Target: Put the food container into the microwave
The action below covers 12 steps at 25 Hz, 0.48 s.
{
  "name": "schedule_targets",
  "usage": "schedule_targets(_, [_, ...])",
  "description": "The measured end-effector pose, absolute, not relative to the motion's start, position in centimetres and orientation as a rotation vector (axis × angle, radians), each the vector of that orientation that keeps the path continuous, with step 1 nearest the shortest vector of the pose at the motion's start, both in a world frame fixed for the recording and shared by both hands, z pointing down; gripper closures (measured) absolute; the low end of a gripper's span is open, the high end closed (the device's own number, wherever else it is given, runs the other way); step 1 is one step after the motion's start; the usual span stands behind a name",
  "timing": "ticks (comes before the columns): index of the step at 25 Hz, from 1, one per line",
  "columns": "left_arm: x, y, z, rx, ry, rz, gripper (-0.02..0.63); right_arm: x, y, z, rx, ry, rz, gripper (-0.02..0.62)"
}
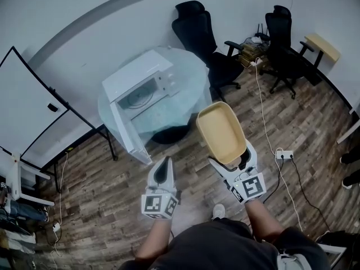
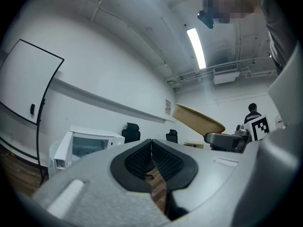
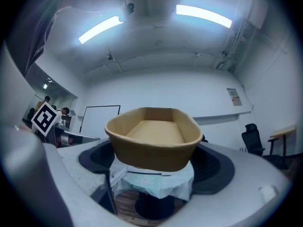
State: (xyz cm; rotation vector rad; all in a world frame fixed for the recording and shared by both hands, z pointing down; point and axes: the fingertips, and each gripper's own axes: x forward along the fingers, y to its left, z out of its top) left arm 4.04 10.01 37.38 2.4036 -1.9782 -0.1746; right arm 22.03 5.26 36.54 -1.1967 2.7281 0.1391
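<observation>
A round glass counter [image 1: 191, 89] carries the white microwave [image 1: 138, 86], its door open. The tan food container [image 1: 221, 131] is in the air right of the microwave, clamped in the right tool [image 1: 232, 159]. The left tool [image 1: 163, 163], below the microwave's door, has its jaws together and holds nothing.

no word, brand or number can be read anywhere. a small printed notice [image 3: 233, 97] is seen posted on the white wall [image 3: 165, 91], but its print is too small to be made out. black-and-white square code markers, without letters, are carried on the cube [image 1: 159, 203] of the left gripper [image 1: 163, 162] and on that of the right gripper [image 1: 229, 161].
</observation>
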Motion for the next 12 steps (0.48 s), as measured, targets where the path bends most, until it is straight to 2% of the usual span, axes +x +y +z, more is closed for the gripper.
schedule_targets(12, [4.6, 7.6, 39.1, 2.244, -2.141, -0.128, 0.600, 21.8, -0.7, 38.7, -1.035, 2.802, 0.062, 0.091])
